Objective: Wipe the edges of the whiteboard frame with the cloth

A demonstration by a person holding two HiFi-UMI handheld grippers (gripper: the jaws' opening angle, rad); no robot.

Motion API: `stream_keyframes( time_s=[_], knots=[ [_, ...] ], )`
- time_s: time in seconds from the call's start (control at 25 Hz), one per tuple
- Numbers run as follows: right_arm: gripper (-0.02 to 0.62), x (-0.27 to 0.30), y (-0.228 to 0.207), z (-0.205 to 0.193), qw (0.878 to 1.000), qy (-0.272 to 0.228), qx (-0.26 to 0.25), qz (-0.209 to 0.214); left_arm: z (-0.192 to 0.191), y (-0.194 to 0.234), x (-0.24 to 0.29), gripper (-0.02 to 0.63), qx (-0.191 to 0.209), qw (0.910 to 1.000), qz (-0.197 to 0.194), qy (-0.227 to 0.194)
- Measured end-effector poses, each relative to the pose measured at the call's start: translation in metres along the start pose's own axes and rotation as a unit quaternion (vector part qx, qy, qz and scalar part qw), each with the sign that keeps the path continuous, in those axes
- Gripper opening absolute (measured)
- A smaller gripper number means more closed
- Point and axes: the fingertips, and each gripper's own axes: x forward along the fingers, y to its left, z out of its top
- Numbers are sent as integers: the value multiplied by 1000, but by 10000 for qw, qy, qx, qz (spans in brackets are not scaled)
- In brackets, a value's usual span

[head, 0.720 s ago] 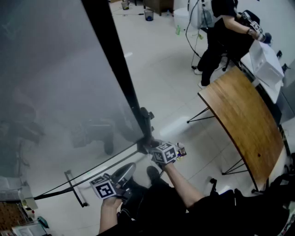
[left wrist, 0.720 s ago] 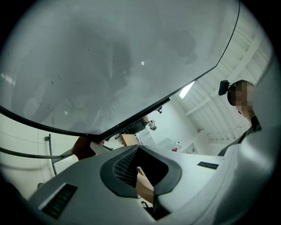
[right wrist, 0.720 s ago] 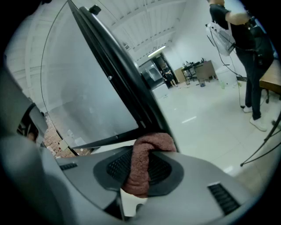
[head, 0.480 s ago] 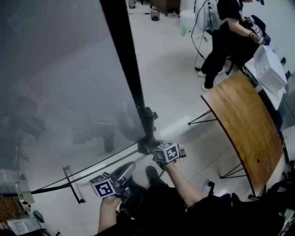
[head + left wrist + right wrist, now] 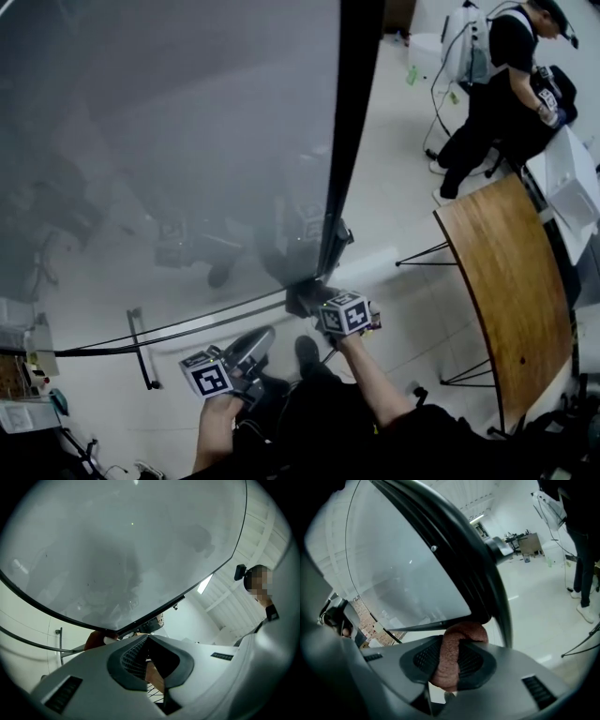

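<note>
In the head view the right gripper (image 5: 309, 300) meets the lower corner of the whiteboard frame (image 5: 357, 122), and the left gripper (image 5: 260, 340) hangs just below the bottom edge. The left gripper view shows its jaws drawn together, empty. In the right gripper view, the jaws pinch the brown cloth (image 5: 454, 653), its top against the frame corner.

We find no word, number or brand that we can read. The only printed signs are the black-and-white square markers on the left cube (image 5: 207, 375) and the right cube (image 5: 343, 313). They are block patterns, not letters or digits.
</note>
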Motion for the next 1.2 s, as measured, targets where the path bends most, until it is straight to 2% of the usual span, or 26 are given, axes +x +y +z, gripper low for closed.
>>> stream_keyframes(
  time_s=[0.28, 0.48, 0.72, 1.2],
  knots=[
    [101, 24, 26, -6, 9997, 138, 173, 141, 14, 10, -38, -3, -43, 9994, 19, -335],
    [101, 35, 47, -1, 9997, 95, 242, -12, 26, 17, -72, -5, -76, 9985, -1, -551],
    [101, 51, 66, -5, 9993, -8, 383, -35, 36, 21, -102, -5, -89, 9979, -96, -636],
    [101, 88, 108, -16, 9986, 192, 436, 228, 51, 33, -141, -3, -166, 9968, -255, -745]
  ],
)
